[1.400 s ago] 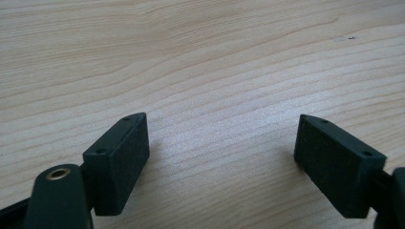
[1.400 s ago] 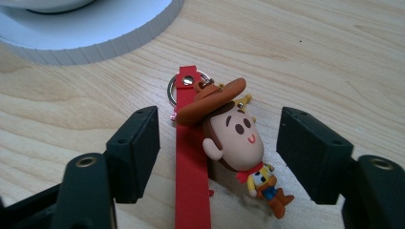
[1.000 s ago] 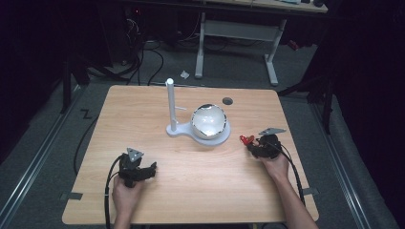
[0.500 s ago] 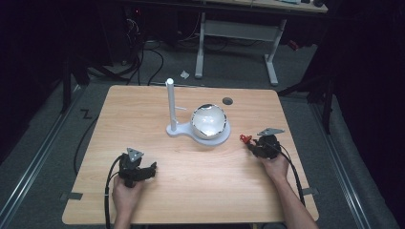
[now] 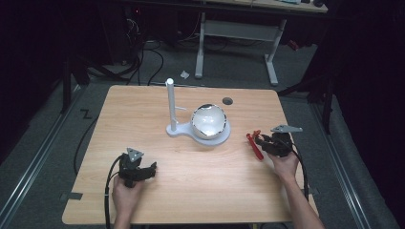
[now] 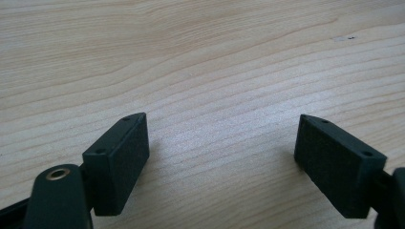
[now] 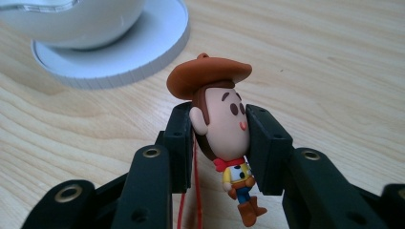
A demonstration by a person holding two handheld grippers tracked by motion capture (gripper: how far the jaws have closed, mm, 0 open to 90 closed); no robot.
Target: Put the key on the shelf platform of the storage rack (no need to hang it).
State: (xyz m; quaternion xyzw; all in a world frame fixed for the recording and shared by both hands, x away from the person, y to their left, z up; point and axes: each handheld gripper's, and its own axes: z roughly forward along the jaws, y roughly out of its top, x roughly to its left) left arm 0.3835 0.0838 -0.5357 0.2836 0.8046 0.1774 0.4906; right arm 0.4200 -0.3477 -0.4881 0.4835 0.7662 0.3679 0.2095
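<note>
Dark floor and cables ring the pale wooden table (image 5: 191, 191) in the high view; a white stand (image 5: 170, 107) with an upright post rises near the centre, and a glossy bowl (image 5: 208, 121) sits on its round base at about 3 o'clock from the post; the left gripper (image 5: 143, 169) rests at 7 o'clock of the table, as it did a second ago; the right gripper (image 5: 260, 141) is at 4 o'clock from the bowl, and a red cord (image 5: 254, 146) hangs from its tip, where earlier the same red spot lay a little closer to the tabletop; the jaws have just been closing, with the toy between them.

Bare wood grain runs across the left gripper view; the two black jaws stand wide apart with nothing between them.

Wood again in the right gripper view, with the bowl's white base (image 7: 143, 47) at 11 o'clock; the jaws press on both sides of the head of a small cowboy figurine (image 7: 224, 129), brown hat above the pads, body and boots dangling below, clear of the table.
</note>
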